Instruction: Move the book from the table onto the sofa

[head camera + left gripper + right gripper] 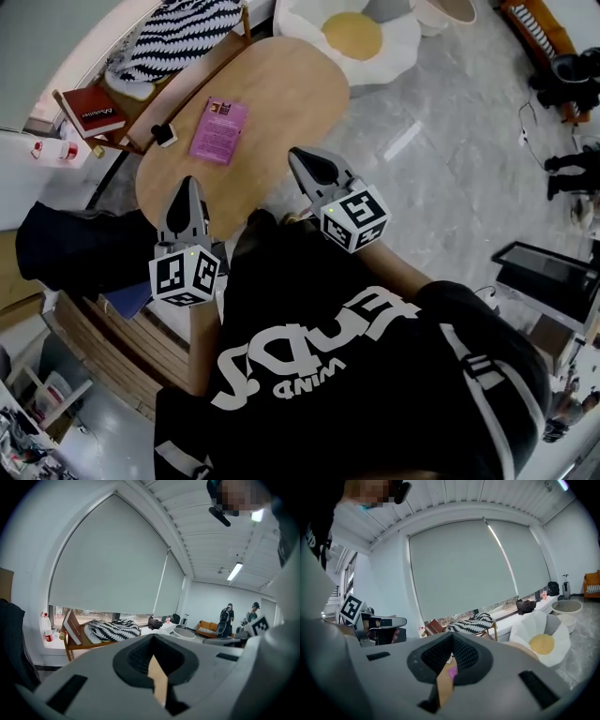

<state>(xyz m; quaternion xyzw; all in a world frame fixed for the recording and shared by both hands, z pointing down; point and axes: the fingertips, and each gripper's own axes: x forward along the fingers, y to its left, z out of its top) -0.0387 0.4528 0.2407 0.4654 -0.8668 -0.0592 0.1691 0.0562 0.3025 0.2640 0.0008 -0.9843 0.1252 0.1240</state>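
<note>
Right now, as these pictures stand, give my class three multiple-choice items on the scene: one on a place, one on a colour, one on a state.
1. Where does the purple book lie?
A) on the oval wooden table
B) on the floor
C) on a chair

2. What colour is the other book, beside the striped cloth?
A) green
B) dark red
C) yellow

3. How do the left tool and the right tool stand?
A) both wide open
B) one shut on a book
C) both shut, holding nothing

Answers:
1 A: the head view shows it lying flat on the tabletop.
2 B: its cover is dark red.
3 C: each tool's own view shows the jaws together with nothing between them.
</note>
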